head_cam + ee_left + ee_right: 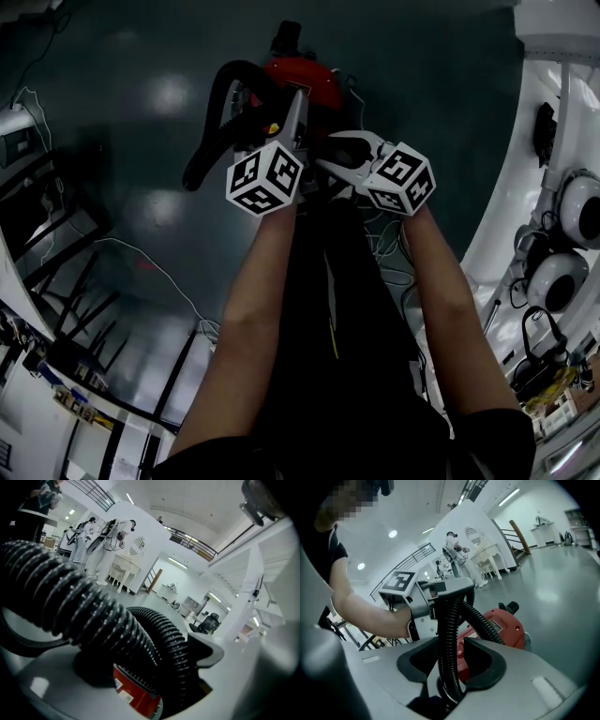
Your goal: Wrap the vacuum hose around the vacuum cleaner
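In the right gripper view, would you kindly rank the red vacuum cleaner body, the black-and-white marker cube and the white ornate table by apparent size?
Largest: red vacuum cleaner body.
Then: black-and-white marker cube and white ornate table, which look about alike. The table stands far off, so I won't rank them.

Shows black ribbed hose (93, 616) lying between wide-apart jaws of left gripper (140, 663), curving down just beside right pad (208, 651). Red vacuum cleaner (136, 698) underneath. People (101, 541), office chair (209, 622) far behind.
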The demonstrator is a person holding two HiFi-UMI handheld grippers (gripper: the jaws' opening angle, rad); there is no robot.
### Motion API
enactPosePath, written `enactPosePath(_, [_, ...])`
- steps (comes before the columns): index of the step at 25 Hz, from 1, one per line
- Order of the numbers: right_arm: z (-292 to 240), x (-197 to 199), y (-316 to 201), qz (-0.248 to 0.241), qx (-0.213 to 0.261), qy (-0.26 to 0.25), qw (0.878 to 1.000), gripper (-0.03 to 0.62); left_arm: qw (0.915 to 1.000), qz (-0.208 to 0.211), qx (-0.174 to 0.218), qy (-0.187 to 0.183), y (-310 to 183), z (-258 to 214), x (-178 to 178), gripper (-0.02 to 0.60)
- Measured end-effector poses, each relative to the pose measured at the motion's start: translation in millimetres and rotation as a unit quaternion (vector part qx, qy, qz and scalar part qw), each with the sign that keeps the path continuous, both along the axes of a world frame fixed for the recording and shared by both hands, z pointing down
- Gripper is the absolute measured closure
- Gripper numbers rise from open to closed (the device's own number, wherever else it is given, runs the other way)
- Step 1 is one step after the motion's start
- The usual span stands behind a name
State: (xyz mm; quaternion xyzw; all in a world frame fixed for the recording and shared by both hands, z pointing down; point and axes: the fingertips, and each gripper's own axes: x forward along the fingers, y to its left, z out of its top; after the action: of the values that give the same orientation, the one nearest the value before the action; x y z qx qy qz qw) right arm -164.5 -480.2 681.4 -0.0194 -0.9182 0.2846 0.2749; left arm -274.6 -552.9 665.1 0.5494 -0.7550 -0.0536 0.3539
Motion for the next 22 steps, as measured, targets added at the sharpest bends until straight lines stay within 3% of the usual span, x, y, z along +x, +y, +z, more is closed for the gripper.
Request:
enactPosePath(4, [5, -1, 2, -0.032, 0.025, 0.015, 0.999, 0.446, 0.9999, 0.013, -0.005, -0.008, 0, 0, 3, 0.107])
enactPosePath(6, [4, -3, 4, -0.050, 0.012, 0.013, 0.999, 0.428, 0.9998, 0.020, -0.008, 0.002, 1, 1, 4, 0.104])
enactPosePath(10, [0, -5, 20, -0.122, -0.014, 0.014, 0.992, 0.471, 0.9991, 0.033, -0.014, 0.024, 3, 1, 4, 0.104])
enactPosePath(11, [1, -4, 28, -0.149, -0.016, 0.022, 0.989, 0.404, 0.9989, 0.034, -0.016, 0.028, 4, 1, 5, 0.106])
enactPosePath(13, [6, -3, 41, -0.184, -0.005, 0.038, 0.982, 0.376, 0.9988, 0.035, -0.018, 0.030, 4, 0, 7, 0.107])
enactPosePath(18, [31, -14, 52, -0.181, 0.058, 0.074, 0.979, 0.384, 0.9991, 0.029, -0.011, 0.028, 9, -1, 10, 0.110])
enactPosePath(22, [33, -19, 54, -0.175, 0.056, 0.066, 0.981, 0.396, 0.9988, 0.036, -0.007, 0.032, 9, -2, 8, 0.109])
